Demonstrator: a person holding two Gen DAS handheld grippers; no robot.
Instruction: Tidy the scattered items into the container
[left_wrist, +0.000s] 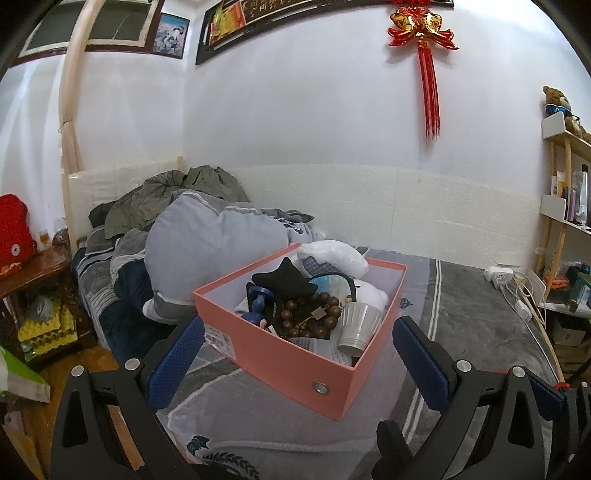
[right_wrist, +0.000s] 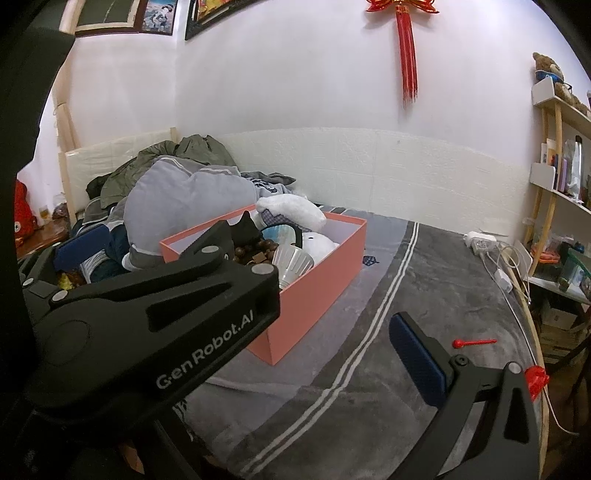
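A pink box (left_wrist: 280, 354) sits on the grey bed blanket (left_wrist: 472, 317). It holds a black star plush (left_wrist: 284, 282), wooden beads (left_wrist: 310, 314), a grey ribbed cup (left_wrist: 358, 325), a blue item (left_wrist: 258, 299) and a white plush (left_wrist: 332, 254). My left gripper (left_wrist: 295, 350) is open and empty, its pads on either side of the box's near corner. In the right wrist view the box (right_wrist: 310, 291) is at centre left and the left gripper's body (right_wrist: 147, 314) hides its near end. My right gripper is open and empty; only its right fingertip (right_wrist: 417, 354) shows. A small red spoon (right_wrist: 472, 343) lies on the blanket to the right.
Pillows and crumpled clothes (left_wrist: 192, 229) are piled behind the box at the headboard. A charger and cables (left_wrist: 513, 288) lie at the bed's right edge, beside a wooden shelf (left_wrist: 565, 206). A nightstand (left_wrist: 33, 280) stands on the left. A red clip (right_wrist: 537, 380) sits on the right gripper.
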